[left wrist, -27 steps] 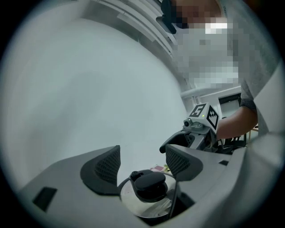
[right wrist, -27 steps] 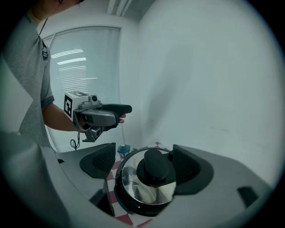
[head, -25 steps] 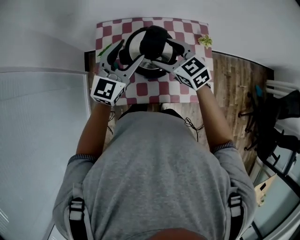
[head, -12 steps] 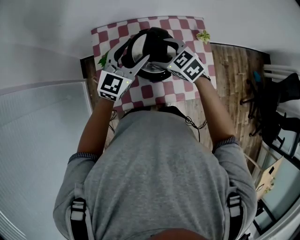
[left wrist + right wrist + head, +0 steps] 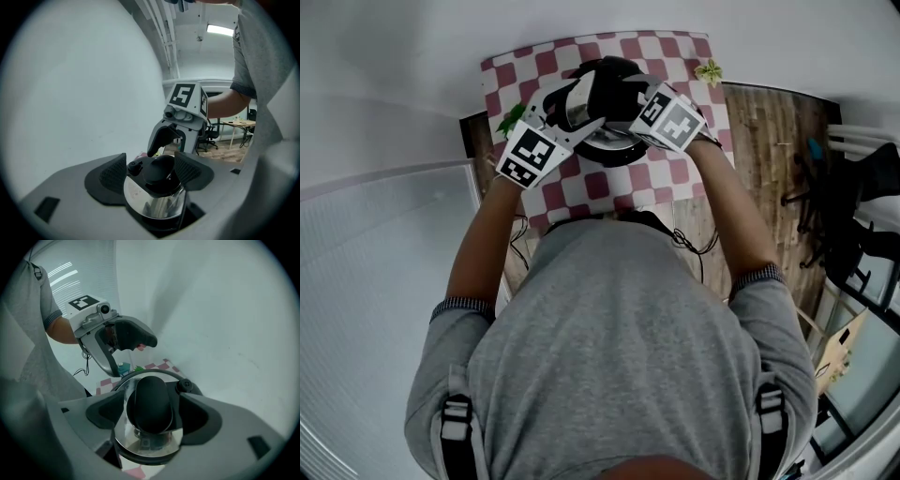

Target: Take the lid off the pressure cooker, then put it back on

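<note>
The pressure cooker (image 5: 614, 150) stands on a red-and-white checkered tablecloth (image 5: 609, 183). The lid (image 5: 123, 439) sits on the pot; its polished dome carries a black knob (image 5: 150, 404); a small black valve (image 5: 186, 385) stands just beside the knob. The two grippers face the knob from opposite sides, the left gripper (image 5: 151, 172) on the person's left and the right gripper (image 5: 151, 414) on the right. In the head view the left marker cube (image 5: 530, 153) and the right marker cube (image 5: 672, 117) both show their square patterns upward.

Left gripper: released; the jaws stand apart with the knob and the valve between them; one pad lies against or just beside the knob, which of the two cannot be told; the other pad is clear of it.

Right gripper: released; the jaws have just been closing, with the knob between them; the pads (image 5: 105, 416) flank the knob closely on both sides; neither visibly presses on it.

A small green plant-like item (image 5: 708, 72) lies near the far right corner of the tablecloth, well apart from the pressure cooker; a wooden floor (image 5: 769, 159) shows beside it.
</note>
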`<move>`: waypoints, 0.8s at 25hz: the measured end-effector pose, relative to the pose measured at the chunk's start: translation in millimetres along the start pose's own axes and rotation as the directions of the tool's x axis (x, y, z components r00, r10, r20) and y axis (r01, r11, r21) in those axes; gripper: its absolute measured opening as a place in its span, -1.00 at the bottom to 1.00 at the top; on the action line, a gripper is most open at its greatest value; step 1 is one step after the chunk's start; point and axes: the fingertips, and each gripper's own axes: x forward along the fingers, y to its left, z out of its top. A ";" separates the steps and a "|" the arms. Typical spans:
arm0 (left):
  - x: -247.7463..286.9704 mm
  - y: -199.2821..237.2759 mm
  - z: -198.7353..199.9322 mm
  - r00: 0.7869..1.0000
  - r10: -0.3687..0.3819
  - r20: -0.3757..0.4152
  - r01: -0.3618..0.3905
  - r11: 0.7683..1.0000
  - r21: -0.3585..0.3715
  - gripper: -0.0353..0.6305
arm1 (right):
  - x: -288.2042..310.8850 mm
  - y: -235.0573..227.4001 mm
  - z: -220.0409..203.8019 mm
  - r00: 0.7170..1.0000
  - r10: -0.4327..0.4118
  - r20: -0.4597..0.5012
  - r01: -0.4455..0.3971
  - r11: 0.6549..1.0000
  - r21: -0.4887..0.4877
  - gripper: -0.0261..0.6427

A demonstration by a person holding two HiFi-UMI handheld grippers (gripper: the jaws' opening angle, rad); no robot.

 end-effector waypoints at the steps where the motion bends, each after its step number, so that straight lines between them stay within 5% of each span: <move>1: 2.8 -0.3 -2.1 1.000 -0.012 -0.021 0.012 1.000 0.013 0.12 | 1.8 0.6 -1.8 1.000 0.011 -0.018 -0.011 1.000 -0.006 0.22; 11: 5.2 17.1 -12.8 0.999 0.031 -0.033 -0.032 0.999 -0.022 0.12 | 27.4 3.8 -17.8 0.971 0.085 -0.225 -0.103 0.992 -0.068 0.02; 20: 7.4 19.1 -20.4 1.000 0.014 -0.027 -0.016 0.999 -0.052 0.12 | 30.5 5.4 -18.9 0.957 0.105 -0.272 -0.121 0.992 -0.040 -0.05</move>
